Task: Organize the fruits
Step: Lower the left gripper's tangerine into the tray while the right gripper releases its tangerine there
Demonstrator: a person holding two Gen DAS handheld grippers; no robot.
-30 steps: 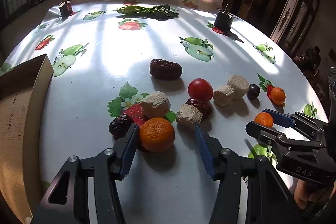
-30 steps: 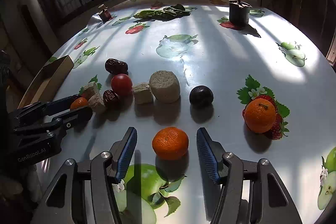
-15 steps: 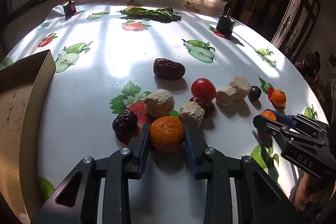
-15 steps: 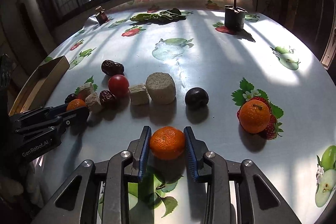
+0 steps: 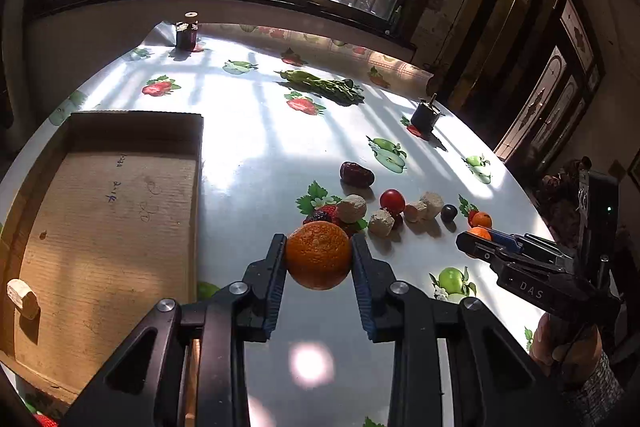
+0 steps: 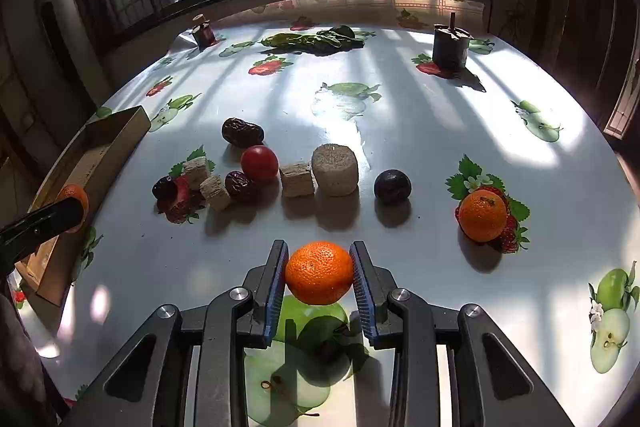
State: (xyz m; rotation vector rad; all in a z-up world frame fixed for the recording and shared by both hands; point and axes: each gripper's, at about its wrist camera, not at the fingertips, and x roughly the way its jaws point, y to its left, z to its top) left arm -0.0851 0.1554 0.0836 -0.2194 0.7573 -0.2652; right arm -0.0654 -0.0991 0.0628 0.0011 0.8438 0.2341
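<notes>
A round tabletop (image 6: 420,131) covered in a glossy fruit-print cloth was lit by barred windows behind it. A shallow cardboard tray (image 5: 104,227) was placed at its left edge, apparently as the collecting point for the fruit; one pale block (image 5: 22,298) lay in its near corner.

The left tongs (image 5: 319,259) were clamped on a mandarin (image 5: 319,254), which was held clear of the tabletop just right of the tray's wall. The right tongs (image 6: 319,277) were clamped on a second mandarin (image 6: 319,273), and the shadow cast beneath it indicated that it, too, was lifted. Each fruit was gripped across its widest part between the blue ribbed pads (image 6: 277,279), a hold judged suitable for a round body that would otherwise roll out.

Both mandarins were seen to be bright orange, slightly flattened and pitted over the peel. A third mandarin (image 6: 483,215) was left on a printed strawberry at the right. Near the centre, a tomato (image 6: 259,163), dark dates (image 6: 242,132), a plum (image 6: 392,186) and several pale blocks (image 6: 334,169) were grouped closely, some touching.

The step in hand was judged to be carriage of both mandarins toward the tray.
</notes>
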